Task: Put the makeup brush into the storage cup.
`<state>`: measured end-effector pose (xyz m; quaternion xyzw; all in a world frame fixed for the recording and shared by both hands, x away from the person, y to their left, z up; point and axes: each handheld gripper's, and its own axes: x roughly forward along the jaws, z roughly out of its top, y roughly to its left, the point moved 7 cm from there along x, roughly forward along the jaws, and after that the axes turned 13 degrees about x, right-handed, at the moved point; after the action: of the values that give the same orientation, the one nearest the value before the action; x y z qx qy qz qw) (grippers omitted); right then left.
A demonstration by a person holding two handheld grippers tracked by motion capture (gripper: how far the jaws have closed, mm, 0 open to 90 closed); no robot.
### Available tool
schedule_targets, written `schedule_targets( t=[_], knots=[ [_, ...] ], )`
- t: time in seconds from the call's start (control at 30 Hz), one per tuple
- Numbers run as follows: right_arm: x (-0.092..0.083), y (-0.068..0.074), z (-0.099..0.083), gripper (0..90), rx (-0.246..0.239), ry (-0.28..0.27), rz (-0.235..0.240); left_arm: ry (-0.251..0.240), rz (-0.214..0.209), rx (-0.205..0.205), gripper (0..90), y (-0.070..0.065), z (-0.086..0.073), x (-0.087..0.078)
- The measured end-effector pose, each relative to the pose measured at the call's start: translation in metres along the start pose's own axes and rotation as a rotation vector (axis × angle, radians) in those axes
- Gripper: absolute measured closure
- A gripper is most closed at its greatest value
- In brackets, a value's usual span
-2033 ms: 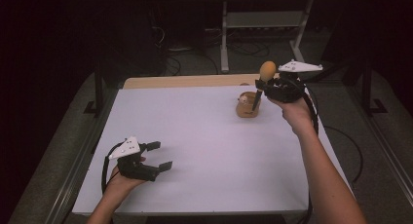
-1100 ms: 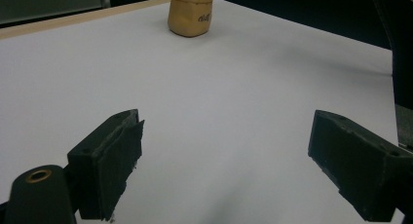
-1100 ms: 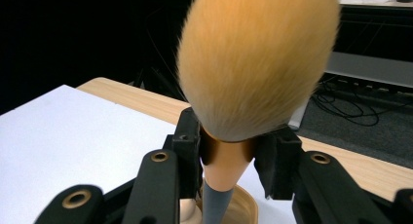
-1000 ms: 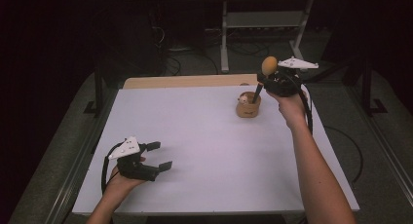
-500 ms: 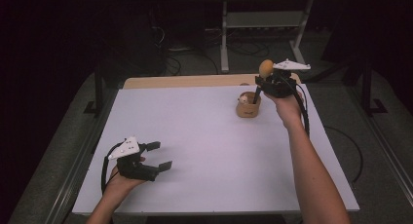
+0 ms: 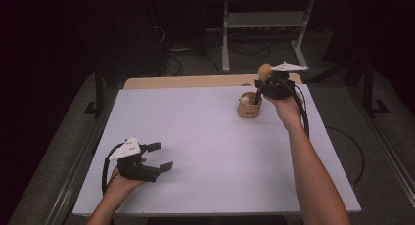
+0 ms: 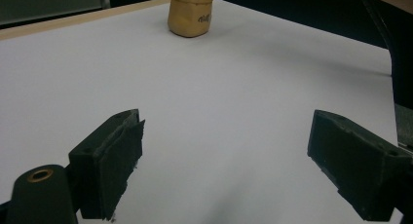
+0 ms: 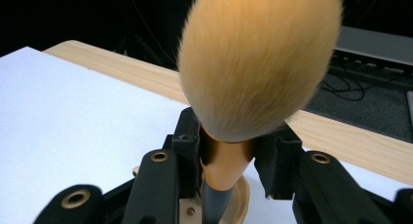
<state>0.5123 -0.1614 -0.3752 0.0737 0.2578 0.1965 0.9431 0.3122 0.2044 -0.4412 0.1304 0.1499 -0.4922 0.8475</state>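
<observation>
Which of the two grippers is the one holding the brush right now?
The right gripper, at the table's far side over the small tan holder: its jaws clamp the brush by its neck. The left gripper rests near the front edge, open and empty.

Holder (image 6: 249, 107): on the bench (image 6: 205, 137), far right part, near the back edge.
Brush (image 6: 265, 71): upright between the right gripper (image 6: 268, 87) jaws, handle end down in the holder, head above.
Left gripper (image 6: 155, 156): near left corner of the bench, well apart from the holder.
Wooden strip (image 6: 195, 81): behind the sheet, along the far edge.
</observation>
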Motion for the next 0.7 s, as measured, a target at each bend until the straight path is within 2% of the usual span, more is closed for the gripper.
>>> schedule_targets(
  t=[0.07,0.2,0.3,0.47,0.7],
  knots=[
    [0.002,0.000,-0.001,62.2,0.003,0.009,-0.002,0.000,0.000,0.000,12.3,0.000,0.000,0.000],
    [0.003,-0.002,-0.003,38.1,0.032,0.018,0.002,-0.003,0.002,-0.003,12.3,0.000,0.000,0.000],
    [0.002,-0.006,-0.004,29.0,0.058,0.023,-0.011,-0.003,0.001,-0.002,12.3,0.000,0.000,0.000],
    [-0.003,-0.013,-0.005,23.9,0.072,0.024,-0.029,-0.001,0.000,0.002,12.3,-0.001,0.000,0.000],
    [-0.011,-0.012,-0.006,24.1,0.058,0.021,-0.018,-0.001,0.000,-0.002,12.3,-0.001,0.000,0.000]
  ],
)
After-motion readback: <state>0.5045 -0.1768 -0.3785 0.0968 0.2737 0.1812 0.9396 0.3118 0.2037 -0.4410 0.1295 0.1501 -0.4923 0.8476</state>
